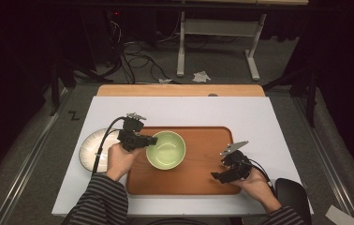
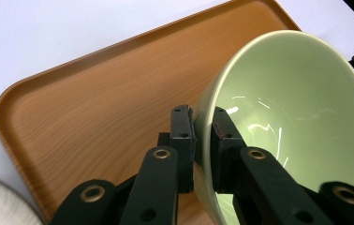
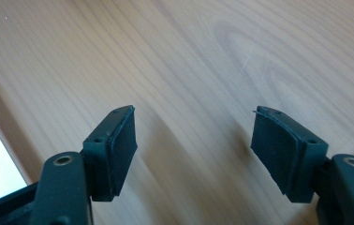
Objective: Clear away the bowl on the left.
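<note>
Bowl rim pinched in my left gripper on the tray's left half; my right gripper gapes empty. Next, probably, a level lift.

Pale green glossy bowl, plain inside with white glare streaks, pinched at its rim by the matte black left hand-held gripper with brass-coloured rivets; under it an orange-brown wood-grain tray, and left of that gripper a white plate with fine radial ribbing. Right hand-held gripper is black too, dark rubber pads, grey plate on top, light tan swirling grain beneath its parted jaws. Bench is plain white with a tan wooden far strip, sleeves striped dark grey and black, floor grey with black cables.
</note>
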Tool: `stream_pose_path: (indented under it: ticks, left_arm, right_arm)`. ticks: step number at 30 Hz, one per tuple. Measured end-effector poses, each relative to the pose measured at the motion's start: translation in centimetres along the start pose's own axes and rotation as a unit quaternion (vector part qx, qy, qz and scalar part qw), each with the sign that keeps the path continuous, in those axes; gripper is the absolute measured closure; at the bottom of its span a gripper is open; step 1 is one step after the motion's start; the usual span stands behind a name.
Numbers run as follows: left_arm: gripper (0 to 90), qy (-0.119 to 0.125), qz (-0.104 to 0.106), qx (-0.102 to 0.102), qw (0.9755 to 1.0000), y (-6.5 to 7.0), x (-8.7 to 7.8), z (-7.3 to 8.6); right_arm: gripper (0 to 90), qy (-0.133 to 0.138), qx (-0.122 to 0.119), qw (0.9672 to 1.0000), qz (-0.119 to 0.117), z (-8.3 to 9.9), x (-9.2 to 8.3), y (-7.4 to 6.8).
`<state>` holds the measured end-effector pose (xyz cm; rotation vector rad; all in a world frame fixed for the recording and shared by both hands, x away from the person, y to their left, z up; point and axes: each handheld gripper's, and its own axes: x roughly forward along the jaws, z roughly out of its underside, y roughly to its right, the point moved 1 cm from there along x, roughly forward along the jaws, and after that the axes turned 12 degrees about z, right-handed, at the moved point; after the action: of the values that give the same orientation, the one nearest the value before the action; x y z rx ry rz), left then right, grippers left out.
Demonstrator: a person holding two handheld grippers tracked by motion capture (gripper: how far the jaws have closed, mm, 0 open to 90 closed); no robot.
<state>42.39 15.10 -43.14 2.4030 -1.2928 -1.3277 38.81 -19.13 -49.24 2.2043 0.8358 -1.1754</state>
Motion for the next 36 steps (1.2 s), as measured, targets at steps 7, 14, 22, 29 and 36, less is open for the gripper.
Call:
stream_pose_path:
  ticks: [7, 14, 22, 29, 36]
  left_arm:
    - [82.5, -0.011, 0.002, 0.003, 0.9999, 0.3, 1.4, -0.8]
    - [82.6, -0.020, 0.007, 0.005, 0.9998, 0.6, 2.9, -1.5]
    - [82.5, -0.029, 0.007, 0.005, 0.9995, 0.5, 4.3, -1.9]
    - [82.5, -0.030, 0.004, -0.004, 0.9995, 0.1, 5.2, -2.0]
    - [82.4, -0.034, -0.003, -0.006, 0.9994, -0.2, 6.1, -1.9]
  right_arm:
    - [32.8, 0.000, 0.005, 1.0000, 0.000, 0.0, 0.0, 0.1]
    - [32.8, -0.002, 0.004, 1.0000, 0.000, 0.0, -0.1, 0.1]
    - [32.8, 0.001, -0.001, 1.0000, 0.000, 0.0, -0.1, 0.0]
    - [32.8, 0.001, 0.004, 1.0000, -0.001, 0.1, -0.1, 0.1]
    - [32.8, 0.000, -0.001, 1.0000, -0.002, 0.0, 0.0, 0.0]
